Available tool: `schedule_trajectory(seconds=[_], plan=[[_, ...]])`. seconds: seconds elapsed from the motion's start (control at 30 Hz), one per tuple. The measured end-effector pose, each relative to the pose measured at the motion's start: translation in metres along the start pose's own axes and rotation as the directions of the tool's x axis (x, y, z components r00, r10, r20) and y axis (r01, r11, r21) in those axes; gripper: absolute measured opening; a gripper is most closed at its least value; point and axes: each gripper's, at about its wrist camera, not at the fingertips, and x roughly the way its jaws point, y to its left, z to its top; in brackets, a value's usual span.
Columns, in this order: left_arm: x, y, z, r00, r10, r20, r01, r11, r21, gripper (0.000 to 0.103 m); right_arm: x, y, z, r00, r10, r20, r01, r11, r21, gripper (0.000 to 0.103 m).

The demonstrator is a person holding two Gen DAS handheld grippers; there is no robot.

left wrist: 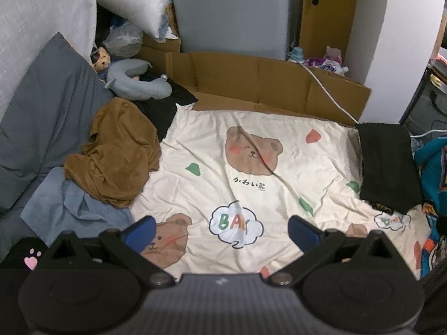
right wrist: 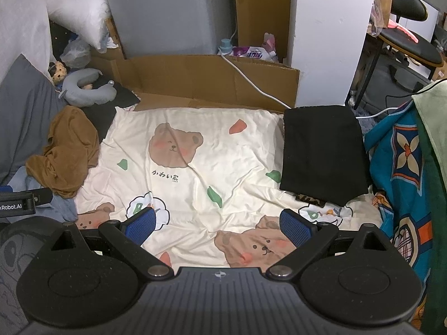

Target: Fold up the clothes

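A cream bedsheet printed with brown bears and green shapes [left wrist: 223,145] covers the bed, with flattened brown cardboard [left wrist: 265,83] standing along its far edge against a grey panel and a white wall.

At the bottom of the left wrist view, the left gripper [left wrist: 222,230] hovers over the sheet with its blue-padded fingers [left wrist: 141,230] spread wide and nothing between them. The right gripper [right wrist: 219,223] sits the same way in its own view, fingers far apart and empty above a bear print.

Beyond the tools, a folded black garment [right wrist: 321,153] lies flat at the right of the sheet, its near corner resting on a small dark patterned item. At the left of both frames a crumpled mustard-brown garment [left wrist: 117,156] is heaped partly over a light blue cloth [left wrist: 72,209]. Behind that heap sit a loose black cloth [left wrist: 164,106], a grey U-shaped neck pillow [left wrist: 137,81] and a grey pillow [left wrist: 47,111].

Only the right wrist view shows a dark chair [right wrist: 408,28] in the upper right, a pale green cloth [right wrist: 435,128] hanging at the right edge, and the side of the other gripper at the left edge. Only the left wrist view shows a black item with a pink paw print [left wrist: 30,261] at lower left. A teal patterned blanket [right wrist: 399,167] borders the sheet on the right in both.
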Motion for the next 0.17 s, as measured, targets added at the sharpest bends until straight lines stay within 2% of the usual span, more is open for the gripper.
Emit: schedule_trajectory(seconds=[0.17], plan=[[-0.0005,0.0003,0.0002,1.0,0.01,0.014,-0.01,1.0,0.004,0.102,-0.0002,-0.0001,-0.0011,1.0,0.001,0.005,-0.001,1.0,0.003,0.098]])
